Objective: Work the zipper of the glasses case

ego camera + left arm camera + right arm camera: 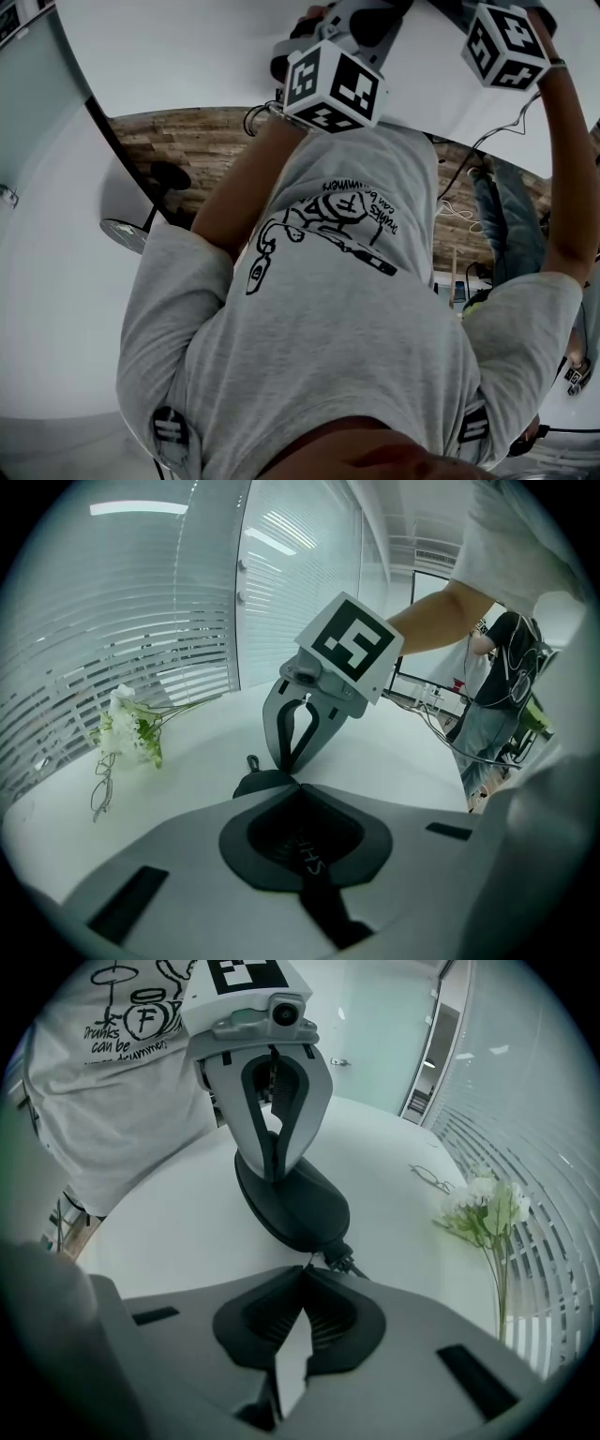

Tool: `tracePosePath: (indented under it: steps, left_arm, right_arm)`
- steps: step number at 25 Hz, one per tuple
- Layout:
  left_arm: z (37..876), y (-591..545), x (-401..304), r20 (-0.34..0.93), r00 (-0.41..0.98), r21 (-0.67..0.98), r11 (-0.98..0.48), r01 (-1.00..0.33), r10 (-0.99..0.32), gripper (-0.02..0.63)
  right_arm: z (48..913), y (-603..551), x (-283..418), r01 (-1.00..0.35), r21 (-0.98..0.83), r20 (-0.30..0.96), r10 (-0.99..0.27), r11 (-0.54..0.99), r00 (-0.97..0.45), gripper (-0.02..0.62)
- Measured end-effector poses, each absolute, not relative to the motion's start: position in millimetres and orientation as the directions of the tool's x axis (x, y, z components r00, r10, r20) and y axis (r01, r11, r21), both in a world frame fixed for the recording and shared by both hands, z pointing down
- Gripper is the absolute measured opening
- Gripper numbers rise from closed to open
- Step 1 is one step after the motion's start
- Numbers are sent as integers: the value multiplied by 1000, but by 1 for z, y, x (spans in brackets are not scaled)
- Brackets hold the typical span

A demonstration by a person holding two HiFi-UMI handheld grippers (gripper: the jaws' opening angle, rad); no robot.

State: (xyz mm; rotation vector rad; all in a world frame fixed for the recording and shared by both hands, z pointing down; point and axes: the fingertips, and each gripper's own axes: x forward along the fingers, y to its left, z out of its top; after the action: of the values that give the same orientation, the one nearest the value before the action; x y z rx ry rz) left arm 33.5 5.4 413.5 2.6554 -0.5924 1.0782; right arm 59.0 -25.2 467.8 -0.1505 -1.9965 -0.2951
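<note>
Now black oval zip-up glasses case (292, 1202) lies on white round table (169, 1232), long axis running gripper to gripper.
Left gripper (295, 785) jaws closed on one end; right gripper (305, 1269) jaws closed on the small black zipper pull (336, 1257) at the other. Right gripper view shows the whole case, left gripper view only an edge, head view none.

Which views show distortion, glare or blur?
Left and right gripper views: heavy fisheye, black corner vignette, blinds bowed. Right gripper view: case sharp. Head view: table flat white, near featureless, no motion blur.
</note>
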Motion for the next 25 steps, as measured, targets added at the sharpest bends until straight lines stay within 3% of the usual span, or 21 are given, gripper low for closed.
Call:
tracePosePath:
  steps: [8,18,25]
  left_arm:
    - [417,3,34,702,650,38,-897,-441,-290,21]
    - [408,2,28,697,654,37,-895,-445,-296,25]
    - [409,1,26,694,646,10,-893,-450,-318,26]
  right_arm:
    - [469,-22,61,214,114,897,-8,970,-441,8]
    - [462,-37,63,123,196,873,-115,973,-475,6]
    - [460,-29,64,47,104,859,-66,993,-508,5]
